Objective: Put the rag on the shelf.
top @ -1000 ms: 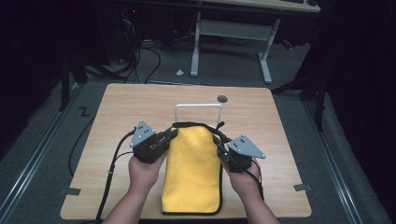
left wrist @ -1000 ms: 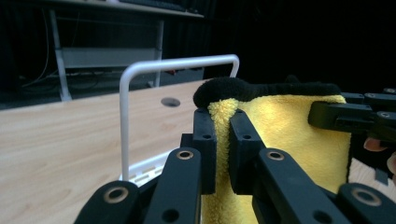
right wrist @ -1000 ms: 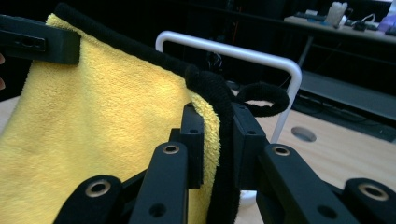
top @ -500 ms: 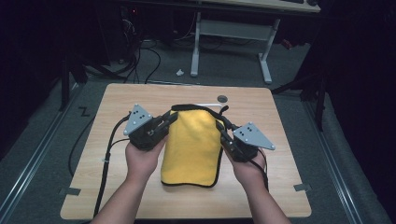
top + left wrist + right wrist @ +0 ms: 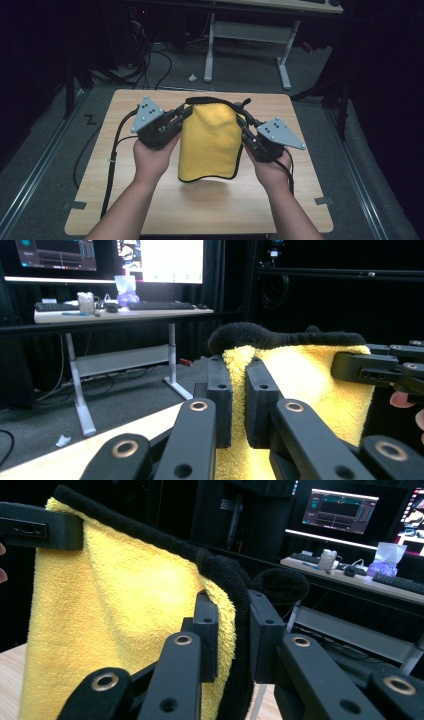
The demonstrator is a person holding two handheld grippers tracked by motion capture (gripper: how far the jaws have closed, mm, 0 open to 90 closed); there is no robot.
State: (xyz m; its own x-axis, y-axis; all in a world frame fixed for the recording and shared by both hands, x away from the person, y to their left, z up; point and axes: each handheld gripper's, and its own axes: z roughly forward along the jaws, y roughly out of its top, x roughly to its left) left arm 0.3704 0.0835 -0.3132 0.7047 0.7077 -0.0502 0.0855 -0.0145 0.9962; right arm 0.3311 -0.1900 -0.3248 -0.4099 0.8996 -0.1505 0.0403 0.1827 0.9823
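A yellow towel [image 5: 210,142] with a black edge hangs lifted above the wooden table [image 5: 200,210], held by its two top corners. My left gripper [image 5: 184,114] is shut on the towel's top left corner; in the left gripper view the yellow towel [image 5: 310,385] is pinched between the jaws of that gripper [image 5: 239,365]. My right gripper [image 5: 241,122] is shut on the top right corner; in the right gripper view the towel [image 5: 115,610] and its black edge run between the jaws of that gripper [image 5: 232,602]. The towel's lower edge hangs near the table's middle.
A white-legged desk [image 5: 250,40] stands beyond the table, with cables on the floor [image 5: 150,60] to its left. Monitors and a keyboard sit on that desk [image 5: 120,310]. Tape marks [image 5: 325,201] lie near the table's front corners. A black cable [image 5: 111,165] trails from the left gripper.
Both grippers have risen and moved away from me with the towel, which lay flat on the table and now hangs off it. The white frame behind it has become hidden.
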